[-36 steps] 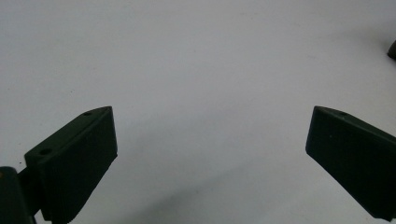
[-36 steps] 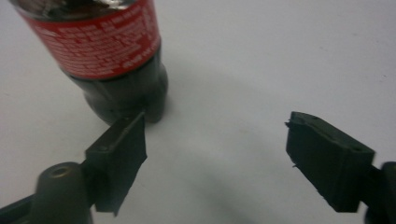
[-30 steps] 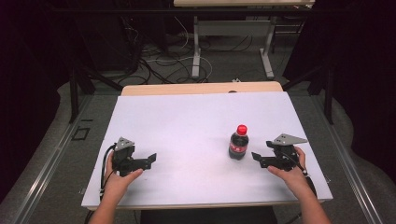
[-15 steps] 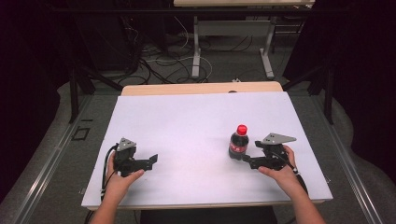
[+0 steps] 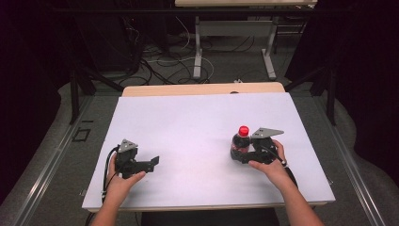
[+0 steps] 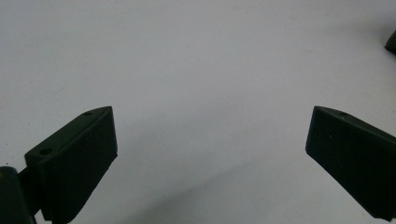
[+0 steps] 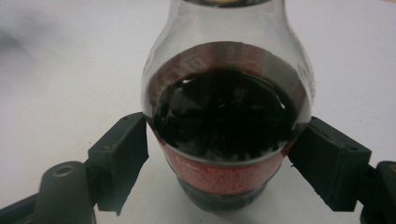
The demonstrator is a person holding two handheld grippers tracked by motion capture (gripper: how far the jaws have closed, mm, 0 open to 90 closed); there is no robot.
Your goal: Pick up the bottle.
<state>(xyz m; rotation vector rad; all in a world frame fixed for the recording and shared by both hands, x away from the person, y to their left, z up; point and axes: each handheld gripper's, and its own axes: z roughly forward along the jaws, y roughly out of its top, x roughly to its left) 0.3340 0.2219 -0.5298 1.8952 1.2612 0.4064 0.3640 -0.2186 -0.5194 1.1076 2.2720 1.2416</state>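
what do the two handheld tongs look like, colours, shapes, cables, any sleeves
Both the left tongs and the right tongs are black, each topped by a grey three-cornered plate. Their jaws are thick, blocky black wedges with small screw holes, seen in the gripper views. A black cable loops from the left one. The forearms are bare, no sleeves visible.

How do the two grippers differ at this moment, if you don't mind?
The right gripper has the cola bottle between its jaws, pads at its sides; the left gripper stands wide open over bare table. The right sits beside the bottle, the left apart. Both are hand-held, low over the table.
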